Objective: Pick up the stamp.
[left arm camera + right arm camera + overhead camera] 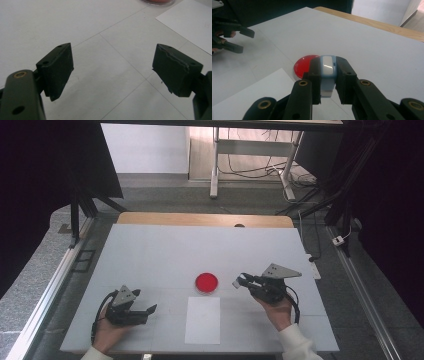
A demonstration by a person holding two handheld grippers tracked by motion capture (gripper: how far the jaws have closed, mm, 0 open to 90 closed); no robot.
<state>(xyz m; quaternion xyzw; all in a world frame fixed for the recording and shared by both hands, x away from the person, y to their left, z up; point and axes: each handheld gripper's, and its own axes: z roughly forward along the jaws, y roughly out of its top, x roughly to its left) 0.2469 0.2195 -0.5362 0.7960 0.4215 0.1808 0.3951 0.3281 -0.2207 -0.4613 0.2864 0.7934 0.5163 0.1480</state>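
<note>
At the right of the high view's centre, the right claw [240, 281] is clamped on a small light-blue and white block [327, 72], held upright between its pads just beside the red round dish [206, 282]. Lower left of that view, the left claw [149, 310] rests spread wide over bare tabletop [165, 250]. A white paper sheet [202, 319] lies just below the dish.

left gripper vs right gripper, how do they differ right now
The left gripper has its jaws wide apart with nothing between them; the right gripper is shut on a small pale-blue block. The left gripper sits left of the white sheet; the right gripper is right of the red dish. Both have black jaws and are hand-held.
</note>
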